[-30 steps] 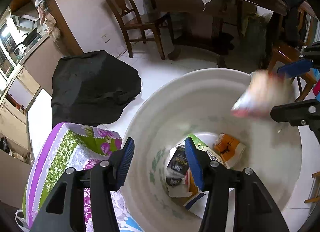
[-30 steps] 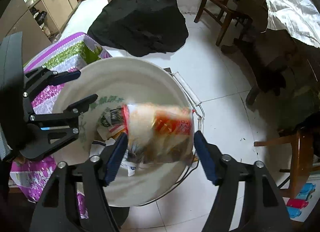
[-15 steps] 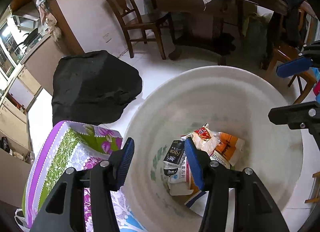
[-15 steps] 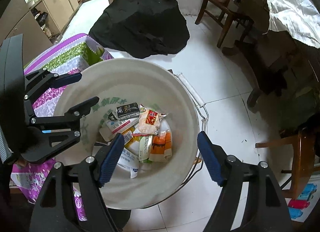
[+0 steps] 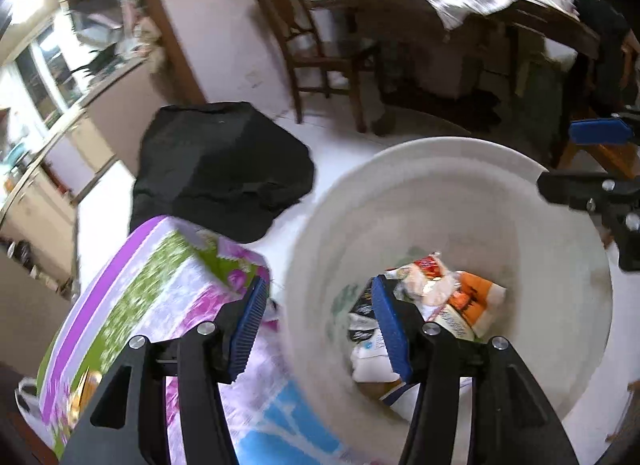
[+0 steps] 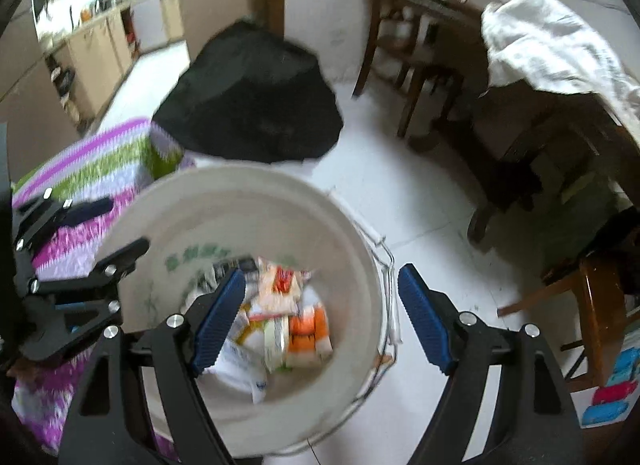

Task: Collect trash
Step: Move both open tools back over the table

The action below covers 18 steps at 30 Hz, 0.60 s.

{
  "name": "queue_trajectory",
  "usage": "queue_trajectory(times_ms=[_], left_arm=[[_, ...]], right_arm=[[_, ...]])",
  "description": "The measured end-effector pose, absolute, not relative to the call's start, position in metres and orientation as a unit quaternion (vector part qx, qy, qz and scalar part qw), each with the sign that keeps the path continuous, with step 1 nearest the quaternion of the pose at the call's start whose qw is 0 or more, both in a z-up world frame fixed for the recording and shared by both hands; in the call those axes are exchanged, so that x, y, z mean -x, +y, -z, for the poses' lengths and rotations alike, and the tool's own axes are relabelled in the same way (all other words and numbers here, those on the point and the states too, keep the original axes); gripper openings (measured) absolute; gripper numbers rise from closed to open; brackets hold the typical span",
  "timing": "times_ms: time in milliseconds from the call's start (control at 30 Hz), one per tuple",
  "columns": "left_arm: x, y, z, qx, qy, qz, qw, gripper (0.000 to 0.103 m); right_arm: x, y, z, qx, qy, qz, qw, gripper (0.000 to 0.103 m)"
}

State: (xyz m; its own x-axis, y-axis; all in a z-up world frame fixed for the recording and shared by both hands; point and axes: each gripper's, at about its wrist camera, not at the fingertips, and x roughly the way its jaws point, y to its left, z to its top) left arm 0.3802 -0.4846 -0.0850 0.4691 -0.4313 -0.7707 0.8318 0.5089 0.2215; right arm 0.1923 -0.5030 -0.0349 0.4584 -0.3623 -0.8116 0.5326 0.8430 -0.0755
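Note:
A white bucket (image 5: 560, 265) (image 6: 352, 265) stands on the floor with several snack wrappers (image 5: 452, 297) (image 6: 288, 317) lying in its bottom, among them a red-and-white packet (image 6: 280, 285) and an orange one (image 6: 312, 329). My left gripper (image 5: 320, 325) is open and empty above the bucket's left rim. My right gripper (image 6: 320, 317) is open and empty above the bucket's right side. Each gripper shows at the edge of the other's view.
A table with a purple, green and white floral cloth (image 5: 152, 297) (image 6: 80, 173) sits left of the bucket. A black bag (image 5: 220, 165) (image 6: 252, 105) lies on the white floor behind. Wooden chairs (image 5: 320, 45) and a dining table (image 6: 520, 85) stand beyond.
The red-and-white packet left my right gripper and dropped into the bucket, and the jaws opened wider. Both views have since tilted up slightly and blurred.

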Motion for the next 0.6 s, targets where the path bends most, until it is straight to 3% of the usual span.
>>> queue_trajectory(times_ms=[333,600], left_arm=[[-0.396,-0.335,0.085,-0.235,0.343,0.306,0.856,0.059],[-0.413,-0.169,0.103,-0.203,0.373,0.188,0.886,0.060]], right_arm=[[-0.181,-0.398,0.037,-0.042,0.293,0.226,0.928,0.075],[-0.209,-0.311,0.064,-0.012,0.295,0.117,0.948,0.077]])
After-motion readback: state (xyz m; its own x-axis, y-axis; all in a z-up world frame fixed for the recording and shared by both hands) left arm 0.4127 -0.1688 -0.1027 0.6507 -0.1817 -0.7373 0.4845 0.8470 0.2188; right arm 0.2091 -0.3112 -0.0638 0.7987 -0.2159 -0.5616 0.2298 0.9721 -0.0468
